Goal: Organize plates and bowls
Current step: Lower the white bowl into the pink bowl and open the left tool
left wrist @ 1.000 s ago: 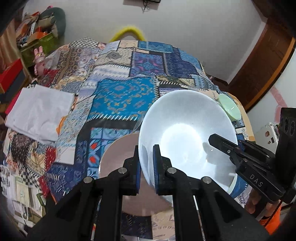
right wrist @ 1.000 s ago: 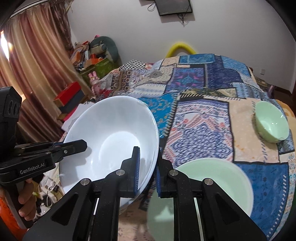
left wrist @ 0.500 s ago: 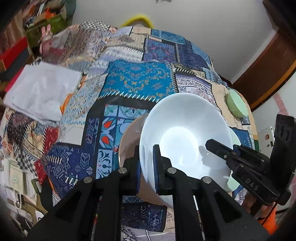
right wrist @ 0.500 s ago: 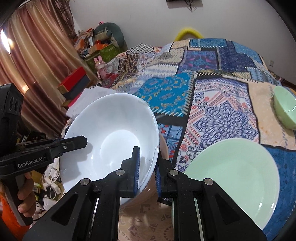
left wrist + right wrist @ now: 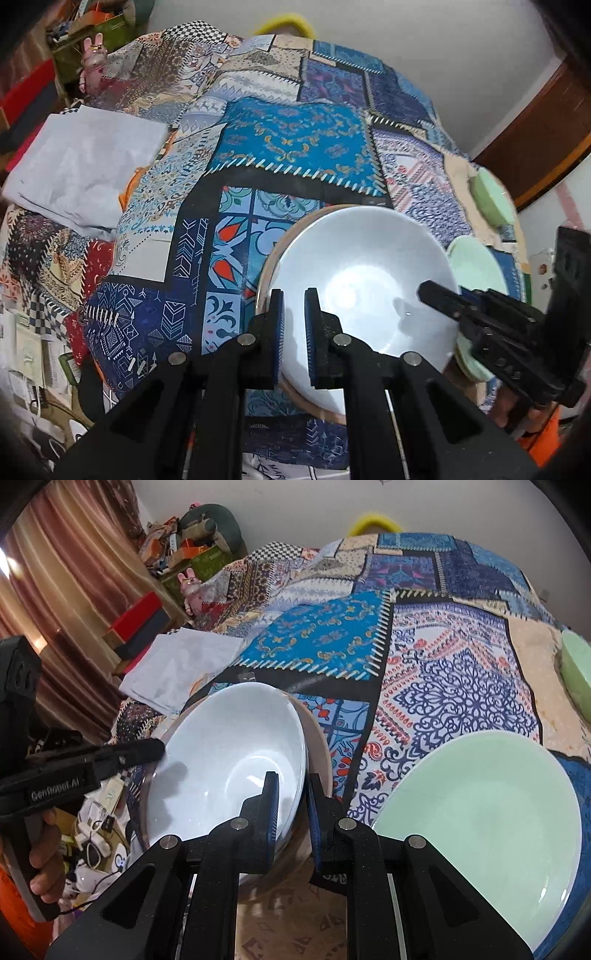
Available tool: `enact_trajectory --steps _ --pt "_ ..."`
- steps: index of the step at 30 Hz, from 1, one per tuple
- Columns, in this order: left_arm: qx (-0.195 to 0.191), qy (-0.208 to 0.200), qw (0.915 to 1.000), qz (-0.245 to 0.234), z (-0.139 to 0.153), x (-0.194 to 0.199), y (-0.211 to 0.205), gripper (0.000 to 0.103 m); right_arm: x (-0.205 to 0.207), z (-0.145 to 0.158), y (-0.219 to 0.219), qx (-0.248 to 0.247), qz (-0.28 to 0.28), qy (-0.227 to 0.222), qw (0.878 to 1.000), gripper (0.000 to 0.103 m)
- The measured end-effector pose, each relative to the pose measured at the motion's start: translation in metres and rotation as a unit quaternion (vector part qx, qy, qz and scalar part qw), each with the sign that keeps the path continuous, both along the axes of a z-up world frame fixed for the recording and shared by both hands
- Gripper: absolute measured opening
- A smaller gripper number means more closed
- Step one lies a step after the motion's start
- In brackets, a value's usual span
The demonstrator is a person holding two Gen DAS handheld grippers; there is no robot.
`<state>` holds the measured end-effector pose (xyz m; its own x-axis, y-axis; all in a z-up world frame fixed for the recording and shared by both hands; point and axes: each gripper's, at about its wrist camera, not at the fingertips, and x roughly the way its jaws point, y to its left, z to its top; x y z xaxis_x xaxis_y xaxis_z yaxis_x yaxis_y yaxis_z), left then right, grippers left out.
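Both my grippers pinch the white bowl by opposite rims, over the tan plate.

My left gripper (image 5: 293, 332) has its fingers (image 5: 276, 332) nearly pressed together on the near-left rim of the white bowl (image 5: 362, 280); my right gripper (image 5: 291, 812) has its fingers (image 5: 272, 808) clamped just as narrowly on the bowl's right rim, one pad inside, one outside. The bowl sits tilted within the tan plate (image 5: 317, 749); whether it touches that plate I cannot tell. Just right of the tan plate lies the large green plate (image 5: 480, 812), rims close together. A small green bowl (image 5: 576, 664) sits well apart at the far right edge of the patchwork bedspread (image 5: 443, 672). A folded white cloth (image 5: 81, 173) lies to the left, and open bedspread stretches beyond the bowl.
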<state>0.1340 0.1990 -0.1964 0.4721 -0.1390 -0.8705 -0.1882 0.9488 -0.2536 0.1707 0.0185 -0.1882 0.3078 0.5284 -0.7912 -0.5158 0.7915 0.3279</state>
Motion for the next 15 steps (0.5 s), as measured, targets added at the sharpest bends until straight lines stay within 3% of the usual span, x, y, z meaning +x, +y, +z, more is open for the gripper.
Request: enact_trajectory --steps 11,15 --pt "0.013 -0.015 0.9998 -0.001 0.013 0.003 -0.005 0.009 -0.004 0.003 0.005 -0.032 0.024 -0.021 0.999 0.014" --pt "0.04 -0.033 0.9986 -0.009 0.028 0.001 -0.016 0.009 -0.005 0.007 0.002 -0.033 0.026 -0.027 0.999 0.016"
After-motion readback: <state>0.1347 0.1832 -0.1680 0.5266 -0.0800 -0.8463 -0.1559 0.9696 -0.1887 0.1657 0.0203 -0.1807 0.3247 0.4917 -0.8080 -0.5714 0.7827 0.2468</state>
